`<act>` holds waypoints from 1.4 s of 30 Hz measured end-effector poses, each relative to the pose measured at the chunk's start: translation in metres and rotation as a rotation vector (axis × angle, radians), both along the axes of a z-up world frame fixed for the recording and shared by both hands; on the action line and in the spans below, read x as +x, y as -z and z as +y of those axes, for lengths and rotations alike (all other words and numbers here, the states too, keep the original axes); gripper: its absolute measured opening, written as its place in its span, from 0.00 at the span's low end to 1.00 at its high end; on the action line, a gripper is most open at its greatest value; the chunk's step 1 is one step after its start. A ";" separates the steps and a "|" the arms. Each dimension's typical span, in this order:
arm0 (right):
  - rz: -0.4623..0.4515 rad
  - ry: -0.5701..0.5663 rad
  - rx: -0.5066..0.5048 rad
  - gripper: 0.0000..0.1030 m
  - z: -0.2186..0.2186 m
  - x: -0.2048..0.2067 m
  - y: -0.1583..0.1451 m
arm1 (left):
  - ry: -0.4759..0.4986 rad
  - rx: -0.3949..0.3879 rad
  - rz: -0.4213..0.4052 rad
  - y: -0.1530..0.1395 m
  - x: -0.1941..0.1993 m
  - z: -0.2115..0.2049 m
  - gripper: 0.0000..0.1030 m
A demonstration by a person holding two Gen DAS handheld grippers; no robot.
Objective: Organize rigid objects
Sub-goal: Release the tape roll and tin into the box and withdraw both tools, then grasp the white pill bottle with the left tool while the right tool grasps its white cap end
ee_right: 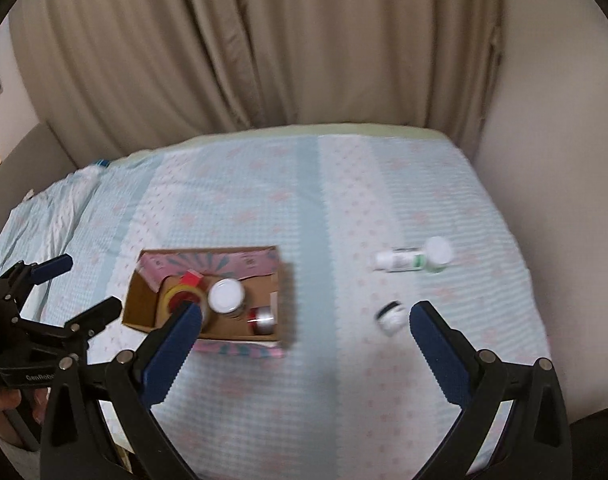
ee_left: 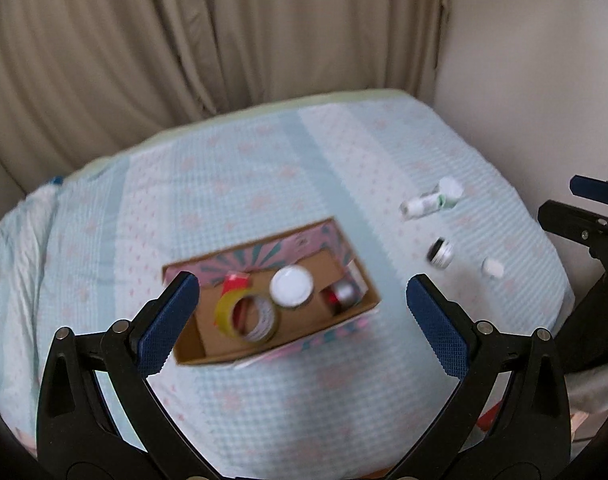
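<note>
Evidently the cardboard box (ee_left: 356, 314) is the collecting spot w/ tape roll (ee_left: 245, 316) and white-lidded jar (ee_left: 291, 286) already inside, while right of it a bottle (ee_right: 404, 260) and small jar (ee_right: 391, 315) lie loose, so both tongs, left gripper (ee_left: 301, 296) and right gripper (ee_right: 306, 326), hover empty, jaws apart (ready to fetch).

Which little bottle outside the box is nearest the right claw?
The black-rimmed jar, just beside the right claw. The white green-labelled bottle lies farther back.

Your bed (ee_right: 263, 184), under a pale blue checked cover, fills mid-frame. An open cardboard box (ee_right: 143, 300) sits centre-left on it. A white bottle (ee_right: 404, 260), a small jar (ee_right: 390, 314) and a white cap (ee_left: 492, 267) lie right.
</note>
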State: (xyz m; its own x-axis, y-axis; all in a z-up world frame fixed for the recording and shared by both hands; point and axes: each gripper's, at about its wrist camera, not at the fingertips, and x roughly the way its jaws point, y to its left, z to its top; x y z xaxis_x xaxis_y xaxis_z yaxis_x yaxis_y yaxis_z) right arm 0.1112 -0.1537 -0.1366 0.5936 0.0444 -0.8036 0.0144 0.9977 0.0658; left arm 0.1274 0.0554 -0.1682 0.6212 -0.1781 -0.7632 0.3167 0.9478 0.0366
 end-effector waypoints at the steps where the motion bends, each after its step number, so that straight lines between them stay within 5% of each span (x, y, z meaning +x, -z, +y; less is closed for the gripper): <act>1: -0.006 0.006 -0.005 1.00 -0.013 -0.002 -0.005 | -0.005 0.002 -0.017 -0.005 -0.002 -0.010 1.00; 14: -0.019 -0.046 -0.041 1.00 -0.165 0.007 -0.013 | -0.055 0.006 -0.049 -0.013 -0.013 -0.167 1.00; 25: -0.011 -0.030 -0.042 1.00 -0.230 0.033 -0.004 | 0.143 0.038 -0.025 -0.006 0.037 -0.231 1.00; 34: 0.020 -0.047 -0.092 1.00 -0.250 0.075 0.019 | 0.362 0.087 0.055 0.032 0.116 -0.274 1.00; 42: 0.083 -0.164 -0.181 1.00 -0.256 0.133 0.078 | 0.525 0.173 0.204 0.115 0.180 -0.313 1.00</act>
